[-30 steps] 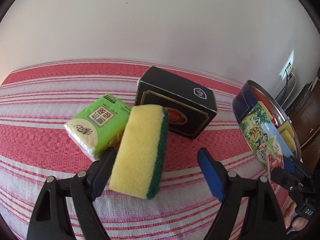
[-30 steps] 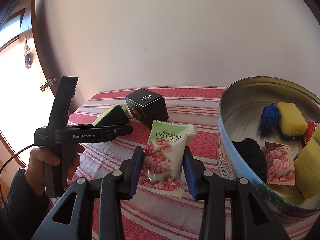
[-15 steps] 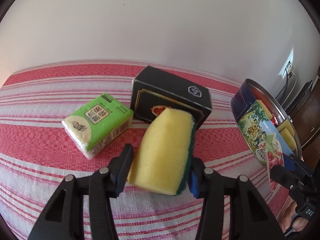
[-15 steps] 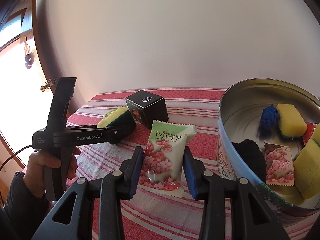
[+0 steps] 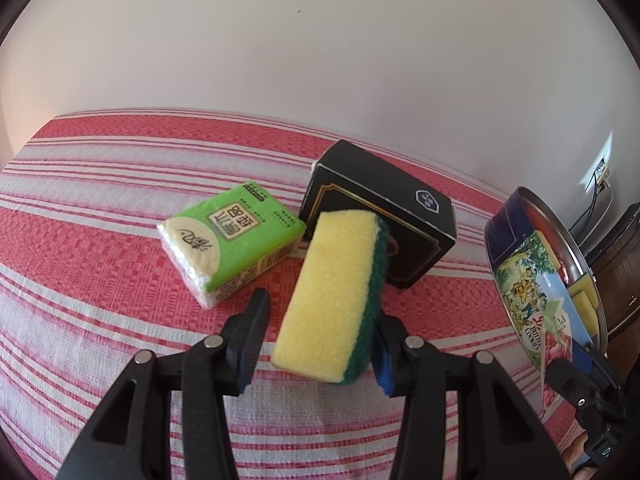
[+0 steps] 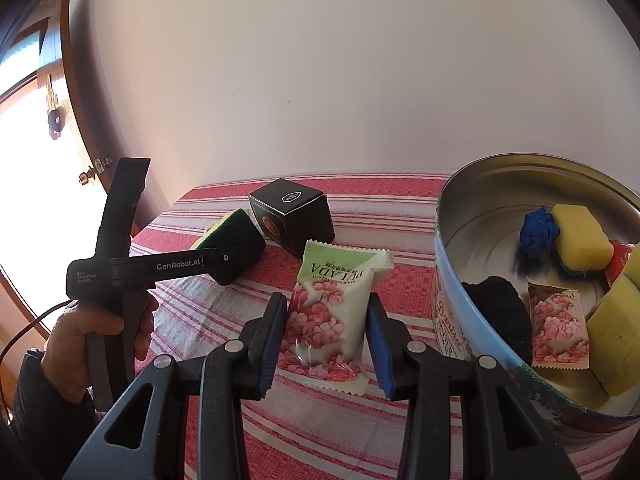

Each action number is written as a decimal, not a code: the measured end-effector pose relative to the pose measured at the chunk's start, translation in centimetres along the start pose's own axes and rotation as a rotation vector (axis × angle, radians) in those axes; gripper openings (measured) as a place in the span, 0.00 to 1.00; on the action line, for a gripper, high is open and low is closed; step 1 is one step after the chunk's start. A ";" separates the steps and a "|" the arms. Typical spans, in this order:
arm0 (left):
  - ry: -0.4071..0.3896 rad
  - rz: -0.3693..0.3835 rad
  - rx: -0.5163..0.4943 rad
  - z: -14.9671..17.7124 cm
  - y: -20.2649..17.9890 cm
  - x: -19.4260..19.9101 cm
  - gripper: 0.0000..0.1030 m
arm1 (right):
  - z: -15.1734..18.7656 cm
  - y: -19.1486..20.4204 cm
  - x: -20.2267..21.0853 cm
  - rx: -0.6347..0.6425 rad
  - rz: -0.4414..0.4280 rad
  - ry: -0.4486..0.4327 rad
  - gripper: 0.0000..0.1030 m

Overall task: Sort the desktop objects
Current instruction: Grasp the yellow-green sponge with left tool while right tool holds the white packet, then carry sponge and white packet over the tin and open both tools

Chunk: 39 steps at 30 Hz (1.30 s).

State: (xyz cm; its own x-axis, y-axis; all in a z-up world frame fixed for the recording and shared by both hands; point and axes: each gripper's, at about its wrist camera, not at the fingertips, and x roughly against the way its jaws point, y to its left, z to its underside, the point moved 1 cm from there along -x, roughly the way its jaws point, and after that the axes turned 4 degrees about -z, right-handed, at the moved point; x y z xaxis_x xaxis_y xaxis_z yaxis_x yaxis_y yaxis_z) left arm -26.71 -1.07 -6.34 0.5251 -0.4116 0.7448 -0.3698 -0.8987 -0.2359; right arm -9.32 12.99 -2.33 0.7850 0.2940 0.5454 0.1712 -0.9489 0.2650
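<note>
A yellow sponge with a green scouring side (image 5: 332, 296) stands tilted between the jaws of my left gripper (image 5: 320, 312), which are closing on it; the right pad presses the green face. The right wrist view shows the same sponge (image 6: 230, 228) at the tip of the left gripper (image 6: 236, 256). My right gripper (image 6: 327, 304) is shut on a white and pink marshmallow packet (image 6: 328, 312), held upright beside the round cookie tin (image 6: 448, 320). A green tissue pack (image 5: 228, 240) and a black box (image 5: 380, 208) lie on the striped cloth behind the sponge.
Inside the tin lie a blue cloth knot (image 6: 538, 232), yellow sponges (image 6: 580, 236), a black item (image 6: 500, 312) and another marshmallow packet (image 6: 556, 324). A person's hand (image 6: 80, 336) holds the left gripper. A white wall stands behind the table; a window lies at the left.
The left gripper's jaws closed in from wide open onto the sponge, which tipped up and shifted right, off the tissue pack. The right gripper and its packet stayed still.
</note>
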 end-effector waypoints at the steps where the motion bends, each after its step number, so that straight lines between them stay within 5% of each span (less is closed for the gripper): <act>1: -0.002 0.004 0.002 0.0 0.0 0.1 0.31 | 0.0 0.0 0.0 0.001 0.000 0.000 0.41; 7: -0.079 0.053 -0.005 0.1 -0.1 1.6 0.28 | 0.0 -0.2 0.2 0.005 -0.012 -0.020 0.41; 18: -0.398 -0.065 -0.204 1.7 -5.8 6.9 0.28 | -0.3 1.0 2.5 0.114 0.094 -0.196 0.41; 39: -0.478 -0.039 -0.221 4.4 -12.0 7.7 0.28 | 1.0 0.6 5.9 0.262 0.194 -0.308 0.41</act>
State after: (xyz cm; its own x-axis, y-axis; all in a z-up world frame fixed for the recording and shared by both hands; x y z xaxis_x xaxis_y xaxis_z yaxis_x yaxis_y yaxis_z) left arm -14.85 5.89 -0.58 0.8137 -0.4479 0.3705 -0.4687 -0.8826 -0.0375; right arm -3.98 14.06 0.31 0.9513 0.0972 0.2925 0.1169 -0.9918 -0.0507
